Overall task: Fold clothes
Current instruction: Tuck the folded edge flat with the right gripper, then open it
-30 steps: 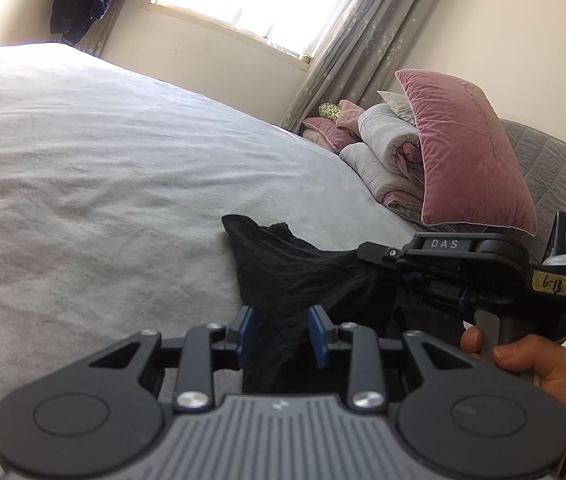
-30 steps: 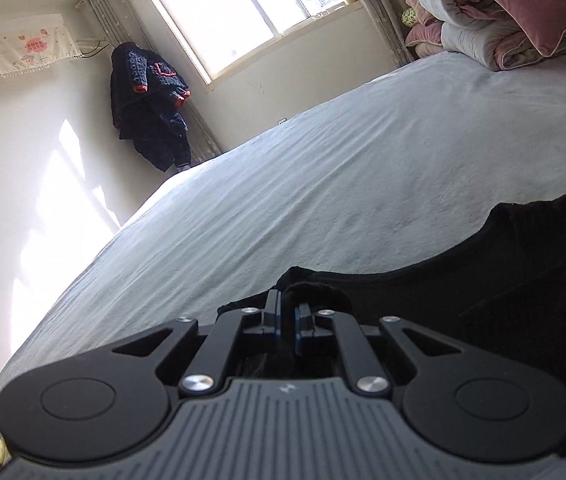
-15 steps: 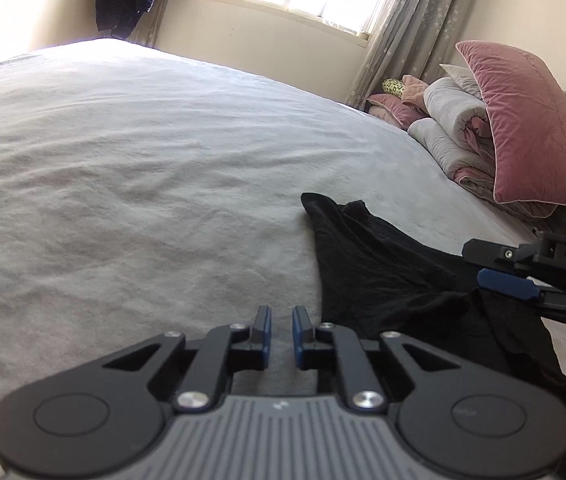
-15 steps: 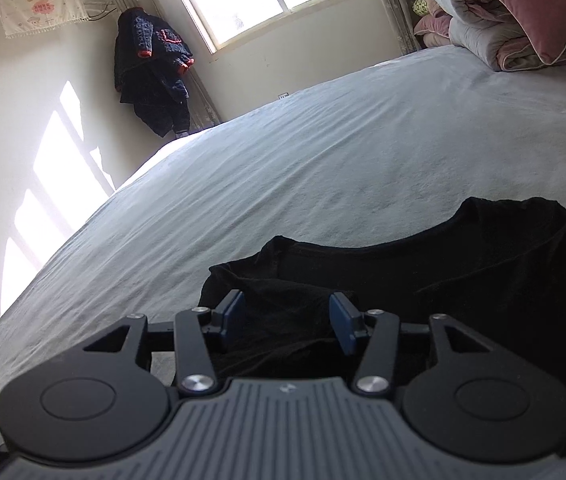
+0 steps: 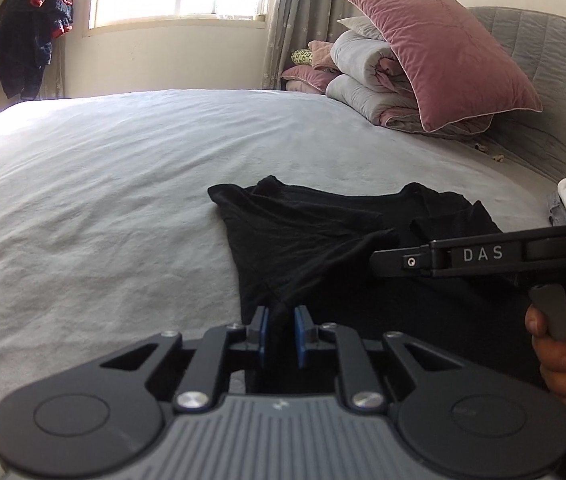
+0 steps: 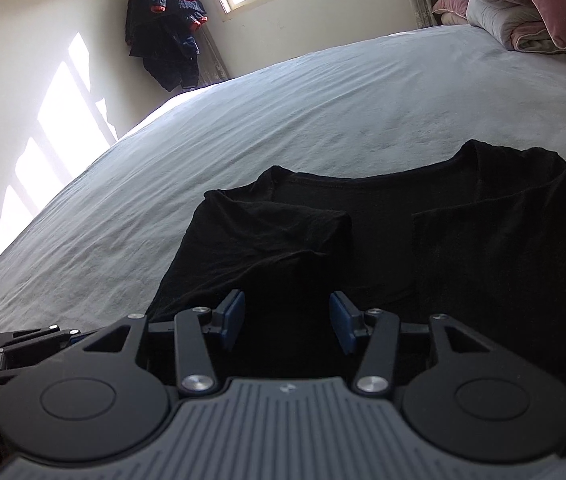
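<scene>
Black T-shirt point(image 5: 323, 240) lies sleeves-in on the grey bed point(image 5: 103, 184); left gripper point(image 5: 281, 330) pinches its near hem, right gripper point(image 6: 287, 322) spread above it, likely needing its own hem grip before folding toward the collar.

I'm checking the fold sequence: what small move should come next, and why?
Probably close the right gripper on the black shirt: its jaws stand apart over the near hem, pinching nothing, while the left gripper already pinches a fold of that hem. Then both can lift.

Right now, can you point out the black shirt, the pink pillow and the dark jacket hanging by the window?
black shirt point(image 6: 383, 216): right wrist view, on the chest below the neckline.
pink pillow point(image 5: 443, 48): left wrist view, middle of its velvet face.
dark jacket point(image 6: 163, 40): right wrist view, on its upper body.
</scene>
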`<state>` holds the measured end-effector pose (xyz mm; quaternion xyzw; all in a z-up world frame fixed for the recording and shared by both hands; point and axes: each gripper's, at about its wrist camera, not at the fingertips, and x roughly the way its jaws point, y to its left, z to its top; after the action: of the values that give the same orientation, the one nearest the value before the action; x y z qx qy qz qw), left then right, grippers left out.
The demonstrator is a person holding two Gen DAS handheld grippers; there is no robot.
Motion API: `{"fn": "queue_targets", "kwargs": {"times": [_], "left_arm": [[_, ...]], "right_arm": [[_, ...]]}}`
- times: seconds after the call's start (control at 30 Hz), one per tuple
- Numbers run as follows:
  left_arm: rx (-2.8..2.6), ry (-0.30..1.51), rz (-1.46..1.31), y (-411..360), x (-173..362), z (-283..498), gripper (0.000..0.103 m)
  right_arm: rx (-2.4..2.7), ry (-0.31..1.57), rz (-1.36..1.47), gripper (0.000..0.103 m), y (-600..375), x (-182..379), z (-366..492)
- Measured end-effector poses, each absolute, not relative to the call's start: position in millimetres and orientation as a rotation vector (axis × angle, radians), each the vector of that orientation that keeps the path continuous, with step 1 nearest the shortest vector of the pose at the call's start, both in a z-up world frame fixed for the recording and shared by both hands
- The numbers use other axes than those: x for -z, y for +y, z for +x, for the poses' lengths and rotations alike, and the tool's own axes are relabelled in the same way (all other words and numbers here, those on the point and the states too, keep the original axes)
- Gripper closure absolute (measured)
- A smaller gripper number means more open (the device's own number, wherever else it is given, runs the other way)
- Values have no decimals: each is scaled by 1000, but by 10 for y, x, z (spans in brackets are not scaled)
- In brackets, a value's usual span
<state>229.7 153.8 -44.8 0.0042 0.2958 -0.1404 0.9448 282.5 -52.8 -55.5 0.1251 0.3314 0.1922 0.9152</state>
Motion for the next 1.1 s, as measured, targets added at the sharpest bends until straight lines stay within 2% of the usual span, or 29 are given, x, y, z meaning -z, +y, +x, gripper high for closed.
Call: {"fn": "queue_targets", "kwargs": {"times": [0.03,0.07,0.1,0.23,0.4,0.53,0.57,0.6,0.83,1.1], "left_arm": [[271,603,12,1549,461,2307,98],[259,596,5,1575,453,2309,100],[245,585,-2,1605,440,2304,100],[199,553,-41,1781,336,2251,100],[166,669,-30,1858,437,2323,99],[176,665,-87,1968,387,2281,95],[176,658,-108,2009,369,2269,91],[170,642,-138,2065,352,2261,88],[192,512,-300,2169,289,2242,89],[172,617,-18,1690,474,2383,88]], "right_arm": [[-397,677,236,64,-495,563,2828],[-400,680,220,88,-469,564,2830],[-403,685,205,97,-444,565,2833],[-434,680,245,99,-433,443,2752],[-475,729,227,99,-321,389,2683],[-465,780,145,99,-246,476,2656],[-465,777,131,96,-246,460,2637],[-466,775,129,86,-263,435,2626],[-459,677,120,86,-354,257,2652],[-481,700,66,86,-169,453,2781]]}}
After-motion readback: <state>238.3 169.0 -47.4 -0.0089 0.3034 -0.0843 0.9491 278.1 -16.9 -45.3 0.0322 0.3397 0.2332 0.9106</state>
